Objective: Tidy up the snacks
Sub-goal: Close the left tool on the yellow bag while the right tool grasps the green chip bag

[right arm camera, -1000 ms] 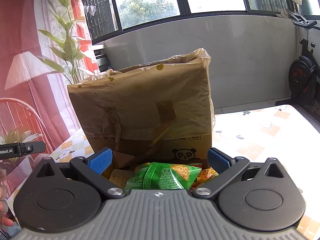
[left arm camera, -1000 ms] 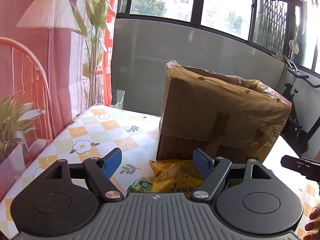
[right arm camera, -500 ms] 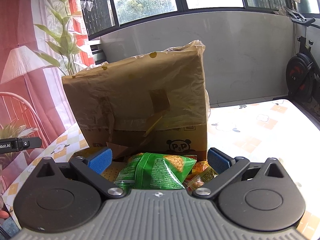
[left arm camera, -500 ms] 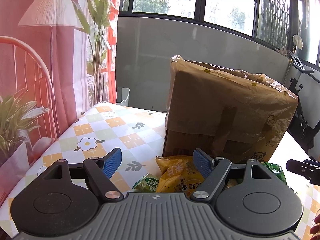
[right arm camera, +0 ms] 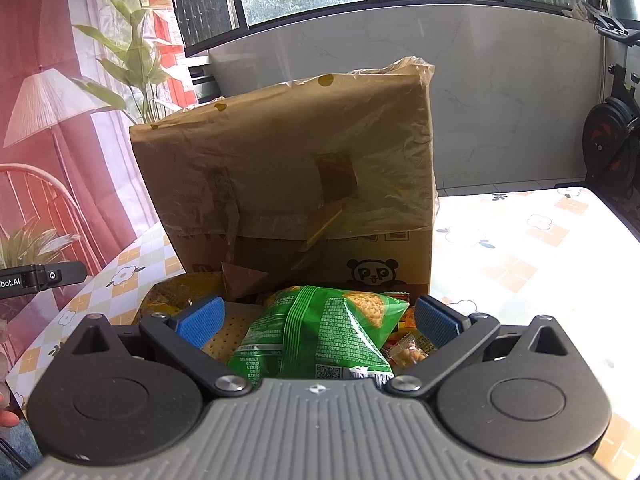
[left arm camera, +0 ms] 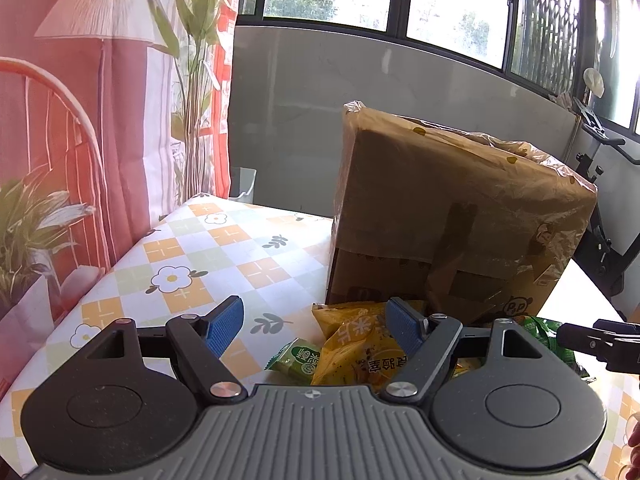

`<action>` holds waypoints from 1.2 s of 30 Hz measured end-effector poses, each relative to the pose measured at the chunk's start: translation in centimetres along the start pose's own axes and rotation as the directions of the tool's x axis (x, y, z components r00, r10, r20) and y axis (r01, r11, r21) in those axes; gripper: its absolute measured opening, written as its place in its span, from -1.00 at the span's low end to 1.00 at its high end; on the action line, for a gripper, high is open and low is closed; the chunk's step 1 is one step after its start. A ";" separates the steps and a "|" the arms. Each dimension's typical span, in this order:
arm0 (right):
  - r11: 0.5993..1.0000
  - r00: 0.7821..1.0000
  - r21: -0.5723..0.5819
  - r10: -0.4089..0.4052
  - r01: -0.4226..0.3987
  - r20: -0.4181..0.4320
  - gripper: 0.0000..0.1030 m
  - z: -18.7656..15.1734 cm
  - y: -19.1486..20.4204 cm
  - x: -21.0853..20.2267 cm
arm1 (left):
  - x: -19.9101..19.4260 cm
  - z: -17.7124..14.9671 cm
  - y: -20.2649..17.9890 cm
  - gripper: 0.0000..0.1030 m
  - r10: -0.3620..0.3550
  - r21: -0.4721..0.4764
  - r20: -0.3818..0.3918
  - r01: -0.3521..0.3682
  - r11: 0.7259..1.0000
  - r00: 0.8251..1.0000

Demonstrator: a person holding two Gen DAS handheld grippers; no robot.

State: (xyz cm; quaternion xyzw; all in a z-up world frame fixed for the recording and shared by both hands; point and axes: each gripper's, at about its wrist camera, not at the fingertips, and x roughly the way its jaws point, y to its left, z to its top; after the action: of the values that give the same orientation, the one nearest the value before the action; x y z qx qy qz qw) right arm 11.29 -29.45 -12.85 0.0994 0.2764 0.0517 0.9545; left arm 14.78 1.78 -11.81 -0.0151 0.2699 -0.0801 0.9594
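Snack pile (right arm camera: 320, 332) partly hidden by both grippers, possibly touching bag-lined cardboard box (right arm camera: 288, 184). Left gripper (left arm camera: 314, 322) and right gripper (right arm camera: 318, 316) spread wide, nothing held.

cardboard box (right arm camera: 288, 200): matt, under crinkled glossy film | snack packets (right arm camera: 320, 332): shiny plastic
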 end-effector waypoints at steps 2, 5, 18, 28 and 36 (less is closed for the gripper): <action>1.000 1.000 -0.007 0.002 -0.002 -0.023 1.00 0.1 0.2 1.0 | 0.5 -0.1 0.0 0.55 -0.005 -0.002 -0.014 0.005 1.000 1.000; 1.000 0.999 -0.021 -0.024 0.023 -0.048 1.00 0.5 0.5 2.9 | 1.1 -0.1 0.1 0.55 -0.005 -0.005 -0.035 0.004 1.000 0.999; 0.996 0.986 0.087 -0.017 0.032 -0.167 0.80 -2.1 -1.0 4.5 | 5.7 -0.2 -0.9 0.55 -0.081 -0.025 -0.126 0.079 0.997 0.989; 0.997 0.988 0.076 0.000 0.012 -0.154 0.76 -2.4 -1.2 3.9 | 9.9 -0.5 -1.3 0.55 -0.110 -0.072 -0.199 0.098 0.993 0.974; 0.997 0.990 0.077 0.012 -0.001 -0.142 0.76 -2.5 -1.3 3.9 | 12.4 -2.0 -1.8 0.62 -0.144 -0.075 -0.238 0.129 0.989 0.961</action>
State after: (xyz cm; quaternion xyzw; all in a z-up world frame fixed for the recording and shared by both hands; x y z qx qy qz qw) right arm 13.30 -29.76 -17.25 0.1331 0.3453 0.0509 0.9276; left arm 23.88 -1.92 -19.76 -0.0520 0.3856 -0.1393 0.9106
